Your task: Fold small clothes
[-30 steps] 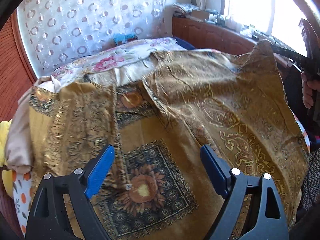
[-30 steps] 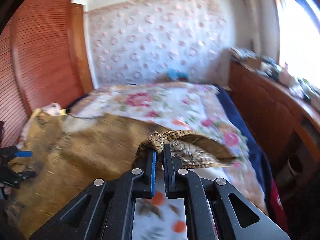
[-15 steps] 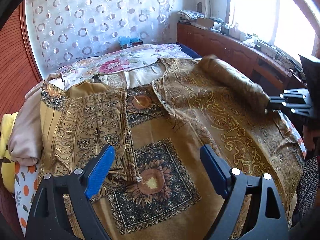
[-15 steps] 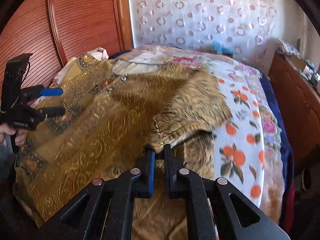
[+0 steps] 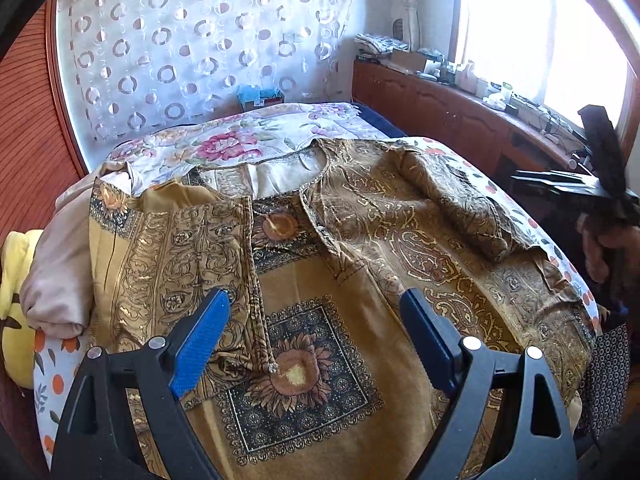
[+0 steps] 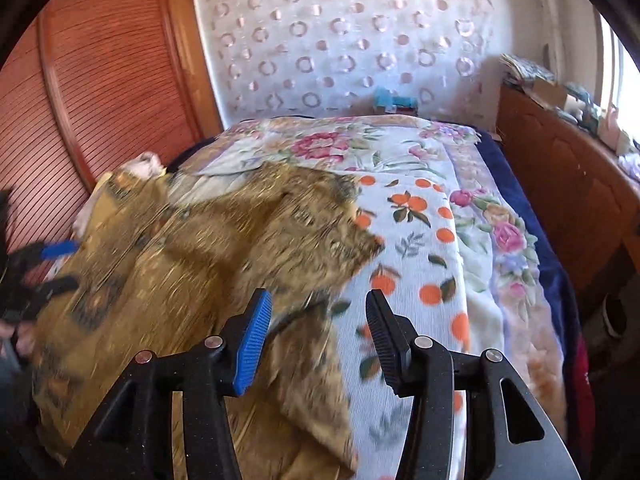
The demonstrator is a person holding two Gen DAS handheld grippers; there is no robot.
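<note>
A gold patterned tunic (image 5: 360, 264) with a sunflower panel lies spread on the bed, front up. Its left sleeve (image 5: 176, 248) and right sleeve (image 5: 468, 208) are both folded in over the body. My left gripper (image 5: 312, 332) is open and empty, hovering over the lower front. My right gripper (image 6: 316, 336) is open and empty, just off the tunic's (image 6: 224, 256) right edge; the folded sleeve (image 6: 320, 224) lies ahead of it. It also shows at the right in the left wrist view (image 5: 576, 188).
The bed has a floral and orange-print sheet (image 6: 420, 248). A beige cloth bundle (image 5: 56, 276) and a yellow item (image 5: 12, 304) lie at the left edge. A wooden cabinet (image 5: 440, 100) with clutter runs along the right; a slatted wooden panel (image 6: 80, 80) on the left.
My right gripper carried the right sleeve in over the tunic body, then opened and let it go, pulling back to the right. The left gripper stayed open and hardly moved.
</note>
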